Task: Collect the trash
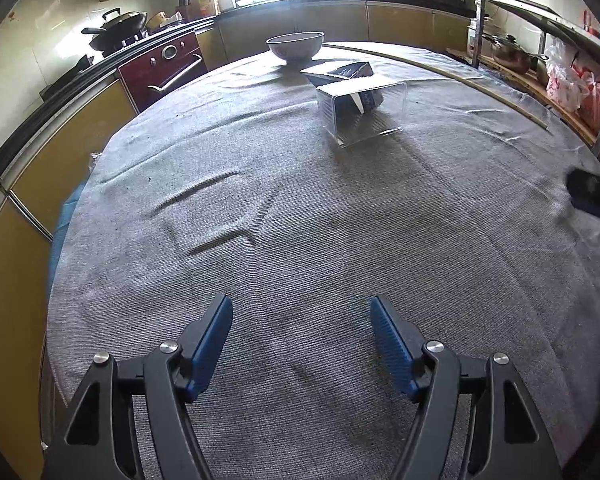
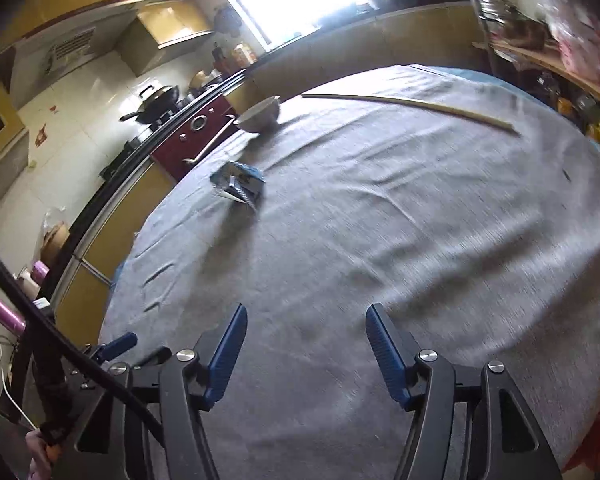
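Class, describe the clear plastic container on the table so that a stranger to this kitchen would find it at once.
Start at the round table under the grey cloth, then look to its far side, where a white bowl stands. Just nearer than the bowl lies the clear plastic container, tipped on its side. It alone is see-through, with a blue carton showing behind it.

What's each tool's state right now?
Left tool: open, holding nothing, over the grey woven tablecloth.
Right tool: open, holding nothing.
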`<state>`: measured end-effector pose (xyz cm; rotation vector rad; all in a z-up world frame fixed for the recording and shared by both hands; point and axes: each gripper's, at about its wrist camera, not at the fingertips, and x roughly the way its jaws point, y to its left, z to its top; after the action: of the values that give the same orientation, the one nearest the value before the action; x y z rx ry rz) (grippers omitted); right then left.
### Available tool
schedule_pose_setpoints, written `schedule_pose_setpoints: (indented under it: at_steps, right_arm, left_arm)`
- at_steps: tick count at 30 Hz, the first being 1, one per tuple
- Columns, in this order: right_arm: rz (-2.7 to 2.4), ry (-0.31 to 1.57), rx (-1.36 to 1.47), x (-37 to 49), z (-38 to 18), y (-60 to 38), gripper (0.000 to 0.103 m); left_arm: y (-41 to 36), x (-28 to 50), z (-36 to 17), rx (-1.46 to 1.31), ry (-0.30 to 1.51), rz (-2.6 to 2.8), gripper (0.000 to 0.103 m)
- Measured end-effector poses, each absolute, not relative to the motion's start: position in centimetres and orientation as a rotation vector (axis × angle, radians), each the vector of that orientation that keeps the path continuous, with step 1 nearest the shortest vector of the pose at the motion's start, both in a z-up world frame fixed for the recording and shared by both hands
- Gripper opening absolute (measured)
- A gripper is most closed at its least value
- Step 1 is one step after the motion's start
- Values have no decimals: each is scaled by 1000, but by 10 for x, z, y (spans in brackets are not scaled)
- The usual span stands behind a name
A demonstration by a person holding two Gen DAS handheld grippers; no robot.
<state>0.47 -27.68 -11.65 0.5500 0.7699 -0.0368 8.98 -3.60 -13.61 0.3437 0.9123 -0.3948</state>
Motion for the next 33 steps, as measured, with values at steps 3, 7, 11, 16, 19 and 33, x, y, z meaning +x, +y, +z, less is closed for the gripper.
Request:
schedule_pose_setpoints:
  at_steps: [3, 7, 11, 16, 19, 33]
  right_arm:
    - [1, 763, 512, 34, -101, -266, 66]
    - [43, 751, 514, 82, -87, -256, 67]
    - [79, 783, 555, 127, -88, -251, 67]
    - [106, 843, 669, 178, -104, -251, 68]
    - [78, 891, 765, 197, -119, -255, 68]
    - [14, 919, 904, 208, -126, -251, 68]
  left_arm:
    - [-31, 88, -130, 332, 906, -415, 72]
    - [-20, 85, -119, 322, 884, -420, 72]
    - [-7, 85, -112, 305, 870, -409, 73]
    - [8, 86, -108, 272, 875, -398, 73]
    - [12, 85, -108, 271, 877, -390, 73]
    - [20, 81, -103, 253, 866, -399, 73]
